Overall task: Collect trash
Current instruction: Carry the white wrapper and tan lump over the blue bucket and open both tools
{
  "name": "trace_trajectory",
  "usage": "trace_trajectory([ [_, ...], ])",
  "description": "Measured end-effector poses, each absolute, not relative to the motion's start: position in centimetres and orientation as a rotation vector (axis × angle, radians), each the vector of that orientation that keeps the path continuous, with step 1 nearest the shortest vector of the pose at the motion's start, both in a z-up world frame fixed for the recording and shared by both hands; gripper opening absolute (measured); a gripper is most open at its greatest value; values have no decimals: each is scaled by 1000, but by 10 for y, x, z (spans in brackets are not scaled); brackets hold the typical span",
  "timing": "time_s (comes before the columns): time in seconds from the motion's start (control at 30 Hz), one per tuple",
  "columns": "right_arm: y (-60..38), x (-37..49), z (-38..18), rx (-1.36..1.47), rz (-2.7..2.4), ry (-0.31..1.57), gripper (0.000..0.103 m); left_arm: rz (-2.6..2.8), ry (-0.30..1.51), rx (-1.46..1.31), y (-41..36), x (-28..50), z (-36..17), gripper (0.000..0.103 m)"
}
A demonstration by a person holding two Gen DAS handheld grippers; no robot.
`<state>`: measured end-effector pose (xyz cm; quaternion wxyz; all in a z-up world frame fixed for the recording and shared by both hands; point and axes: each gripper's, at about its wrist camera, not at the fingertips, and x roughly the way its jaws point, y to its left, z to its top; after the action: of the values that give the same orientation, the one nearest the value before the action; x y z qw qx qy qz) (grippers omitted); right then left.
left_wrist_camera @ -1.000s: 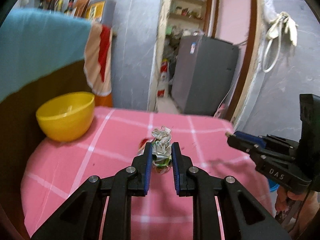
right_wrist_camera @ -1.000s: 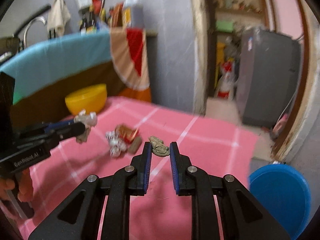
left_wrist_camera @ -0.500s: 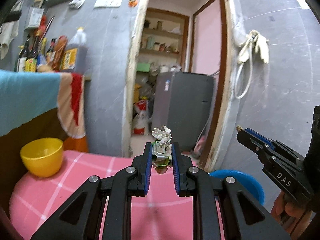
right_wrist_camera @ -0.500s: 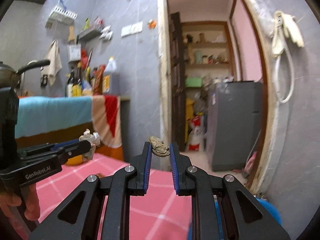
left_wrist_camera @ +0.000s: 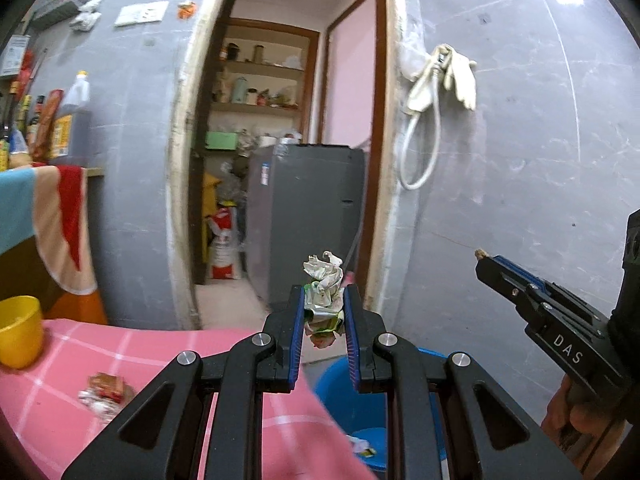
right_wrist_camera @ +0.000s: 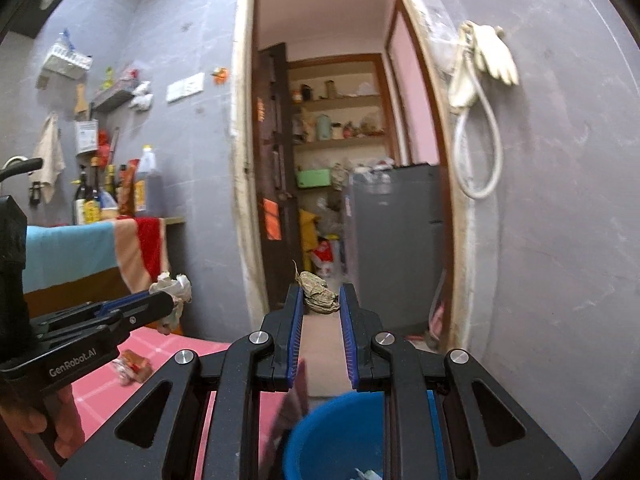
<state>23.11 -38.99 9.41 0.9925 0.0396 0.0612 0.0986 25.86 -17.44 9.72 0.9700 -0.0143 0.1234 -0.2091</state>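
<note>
The left gripper (left_wrist_camera: 323,312) is clamped on a crumpled wad of paper (left_wrist_camera: 323,280), pinched near the fingertips so that most of the wad sticks out above and ahead of the blue pads; that shallow hold should let it fall free as soon as the fingers part. The right gripper (right_wrist_camera: 319,307) is likewise closed on a dried brown leaf (right_wrist_camera: 317,295), held right at the tips. Both tools are raised and point toward the doorway, and below each, close under the fingers, sits the blue bucket (left_wrist_camera: 340,396), on the floor just past the edge of the table with the pink checked cloth (left_wrist_camera: 60,364). A scrap or two already lies in the bottom of the bucket, which suggests it is the bin for this job. Carrying both pieces high and over the rim makes sense: from here a drop would likely land inside rather than on the cloth. Behind and to the left of the left gripper, more wrappers (left_wrist_camera: 106,390) lie on the cloth, near a yellow bowl (left_wrist_camera: 18,332), so the collecting looks only partly done. The next step is probably to release both pieces over the bucket.
</note>
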Motion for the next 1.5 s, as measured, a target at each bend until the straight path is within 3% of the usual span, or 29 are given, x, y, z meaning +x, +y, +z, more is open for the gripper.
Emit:
trace_trajectory([
  [0.5, -432, 237, 58, 48, 121, 276, 17, -512, 414, -9, -238, 286, 64, 16],
  [0.77, -445, 252, 39, 87, 119, 393, 17, -514, 572, -33, -247, 311, 43, 16],
  [1.17, -450, 266, 28, 129, 122, 481, 17, -517, 659, -25, -253, 322, 25, 16],
  [1.43, -448, 273, 23, 134, 114, 521, 18, -515, 708, -15, -253, 326, 19, 24],
  [1.5, -448, 274, 22, 139, 112, 529, 25, -514, 713, -15, -252, 325, 19, 32],
])
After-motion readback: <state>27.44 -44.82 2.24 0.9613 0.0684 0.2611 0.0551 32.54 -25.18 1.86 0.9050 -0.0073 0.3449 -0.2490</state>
